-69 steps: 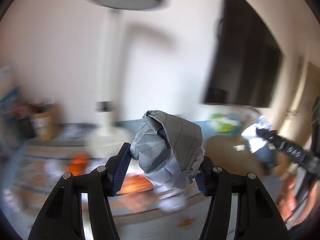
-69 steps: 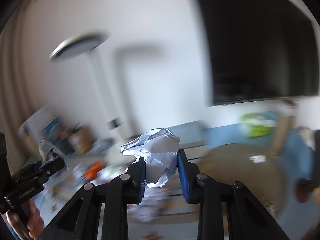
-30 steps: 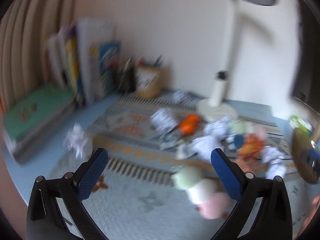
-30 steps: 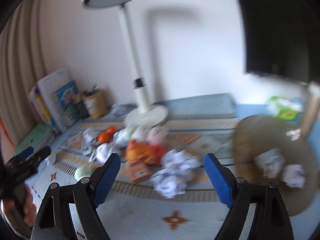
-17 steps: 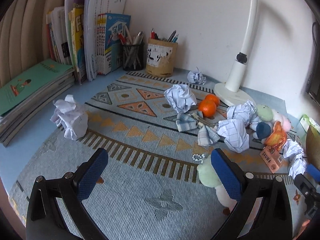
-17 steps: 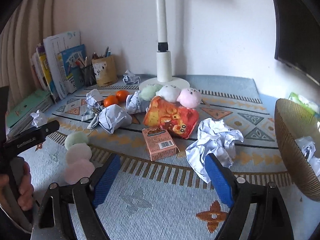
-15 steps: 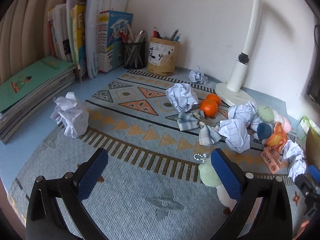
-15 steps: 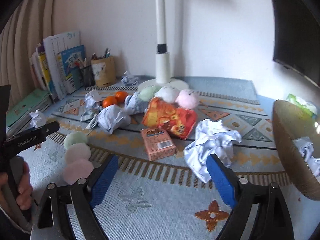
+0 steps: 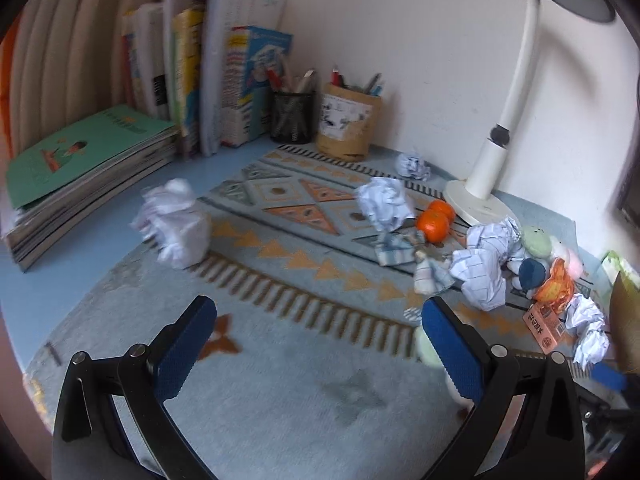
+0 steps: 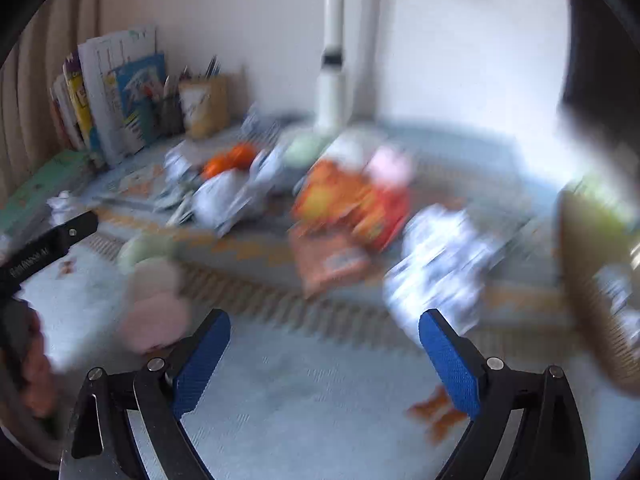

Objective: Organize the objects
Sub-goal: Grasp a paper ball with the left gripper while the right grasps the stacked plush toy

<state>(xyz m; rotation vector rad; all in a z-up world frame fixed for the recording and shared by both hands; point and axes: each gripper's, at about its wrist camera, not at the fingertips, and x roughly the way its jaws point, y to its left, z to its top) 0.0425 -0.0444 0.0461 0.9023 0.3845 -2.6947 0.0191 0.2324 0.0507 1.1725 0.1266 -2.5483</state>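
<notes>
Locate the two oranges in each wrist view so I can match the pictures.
Left wrist view: the oranges lie right of centre on the patterned mat, just left of the lamp base, beside a crumpled paper ball.
Right wrist view: the oranges show as a blurred orange patch, upper left of centre, left of the lamp.
Shared landmark: the white desk lamp.

A desk at home: school books (image 9: 224,80) stand by the wall, with pen cups (image 9: 347,122), a lamp (image 9: 496,136) and soft toys (image 9: 536,240).
</notes>
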